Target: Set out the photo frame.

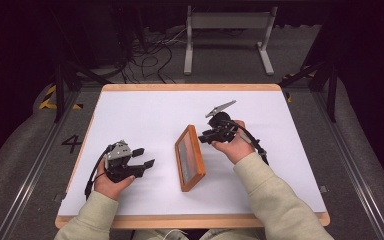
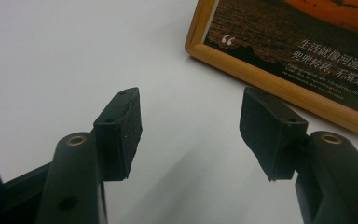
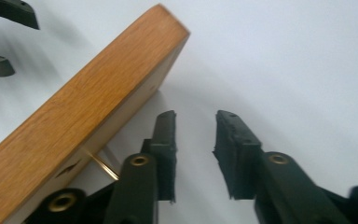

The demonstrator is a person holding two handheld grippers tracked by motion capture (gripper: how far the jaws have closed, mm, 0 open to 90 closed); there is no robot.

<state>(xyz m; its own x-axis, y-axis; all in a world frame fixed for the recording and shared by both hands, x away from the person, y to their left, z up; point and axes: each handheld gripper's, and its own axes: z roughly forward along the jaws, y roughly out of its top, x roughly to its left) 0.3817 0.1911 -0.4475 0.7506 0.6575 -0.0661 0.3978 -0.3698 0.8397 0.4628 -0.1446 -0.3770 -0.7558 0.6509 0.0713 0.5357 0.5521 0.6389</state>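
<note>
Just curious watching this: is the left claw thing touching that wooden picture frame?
Apart. In the left gripper view, white table separates the open left gripper from the picture frame.

The white counter (image 1: 145, 107) is broken by one obstacle, a wood-framed picture (image 1: 189, 158) near its middle, lying lengthwise from near to far and tilted, its right long edge raised off the surface. Broad open surface is left along the far side and down both outer sides. The left tongs (image 1: 143, 156) are held open just left of the frame, apart from it, with bare counter between their jaws, as seen in the left gripper view. The right tongs (image 1: 203, 136) are held partly open close beside the frame's far right corner; in the right gripper view the wooden edge (image 3: 81, 116) stands just beside one jaw, while bare counter lies on the other side.
</note>
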